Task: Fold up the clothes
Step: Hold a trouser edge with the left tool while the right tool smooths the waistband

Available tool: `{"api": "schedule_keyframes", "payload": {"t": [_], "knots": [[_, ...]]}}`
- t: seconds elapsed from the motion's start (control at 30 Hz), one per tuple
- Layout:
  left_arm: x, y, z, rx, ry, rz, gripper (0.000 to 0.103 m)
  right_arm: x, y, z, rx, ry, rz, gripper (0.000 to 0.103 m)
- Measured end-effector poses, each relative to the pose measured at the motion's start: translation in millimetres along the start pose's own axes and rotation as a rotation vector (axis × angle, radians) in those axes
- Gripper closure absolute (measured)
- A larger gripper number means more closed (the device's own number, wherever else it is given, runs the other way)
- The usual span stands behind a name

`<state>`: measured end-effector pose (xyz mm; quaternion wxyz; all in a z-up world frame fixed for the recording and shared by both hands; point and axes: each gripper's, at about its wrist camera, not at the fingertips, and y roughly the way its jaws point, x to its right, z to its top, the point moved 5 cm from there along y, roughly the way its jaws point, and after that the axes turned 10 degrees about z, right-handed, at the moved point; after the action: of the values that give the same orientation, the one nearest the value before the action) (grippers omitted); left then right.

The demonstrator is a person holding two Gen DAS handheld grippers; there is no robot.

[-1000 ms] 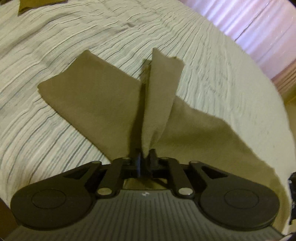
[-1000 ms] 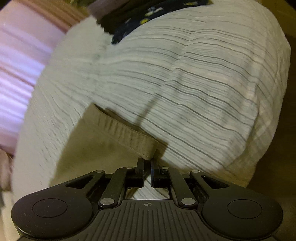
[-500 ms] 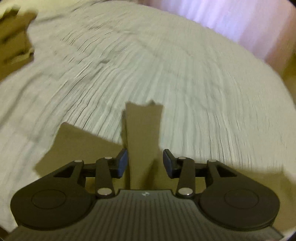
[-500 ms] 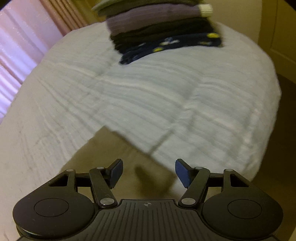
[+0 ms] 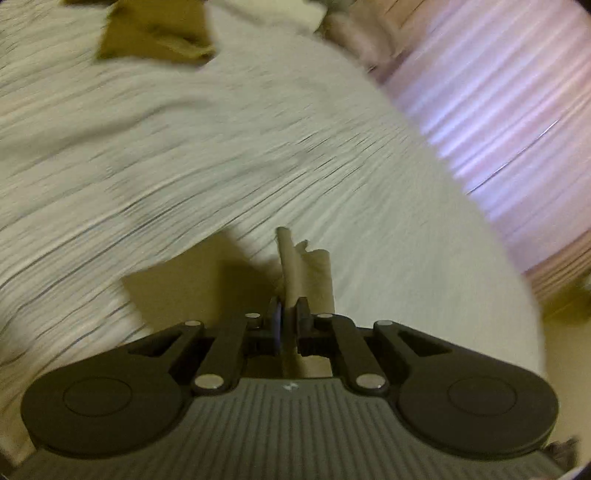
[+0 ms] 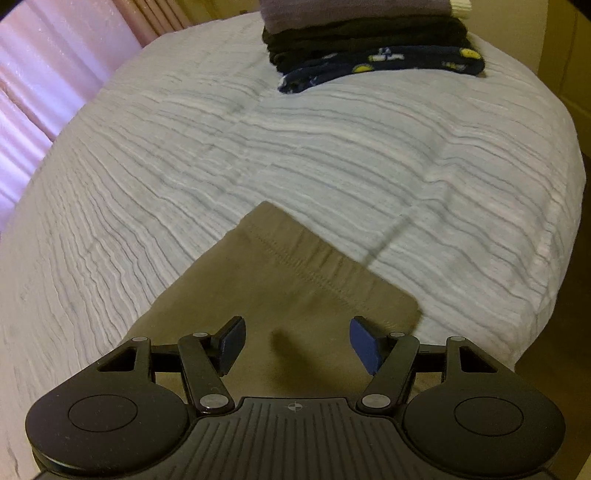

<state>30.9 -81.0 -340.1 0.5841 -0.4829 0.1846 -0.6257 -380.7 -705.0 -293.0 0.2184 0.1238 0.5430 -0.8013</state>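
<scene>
— What lies around us?
— A stack of folded dark clothes [image 6: 373,48] at the far end; another olive piece [image 5: 155,33] apart.
— Our grippers?
— Our left gripper [image 5: 289,319] has just closed, clamped on the olive-brown cloth garment [image 5: 295,266]; the right gripper [image 6: 297,345] gapes above it, empty.
— Underneath?
— A white ribbed bedspread [image 6: 295,147], pink curtains [image 5: 498,110] beyond.

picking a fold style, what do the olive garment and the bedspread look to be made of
Olive garment: looks like matte woven cotton, twill perhaps; a stitched hem shows and it holds flat. Bedspread: pale, crinkled fabric with fine ripples, possibly cotton gauze or seersucker; the exact fibre can't be told.
</scene>
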Motion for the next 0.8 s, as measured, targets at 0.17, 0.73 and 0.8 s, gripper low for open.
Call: {"api": "schedule_keyframes", "payload": {"t": [0.17,0.73,0.8], "knots": [[-12,20,0,0.005,-0.119,-0.045,0.094,-13,8,-7,-0.038,-0.043,0.007,0.037],[41,-27,60,0.149,-0.104,-0.371,0.103,-6,14,-3,-0.070,-0.001,-0.014,0.037],[41,-46,72,0.213,-0.123,-0.434,0.103,-3,13,0,-0.065,0.021,-0.014,0.037]]}}
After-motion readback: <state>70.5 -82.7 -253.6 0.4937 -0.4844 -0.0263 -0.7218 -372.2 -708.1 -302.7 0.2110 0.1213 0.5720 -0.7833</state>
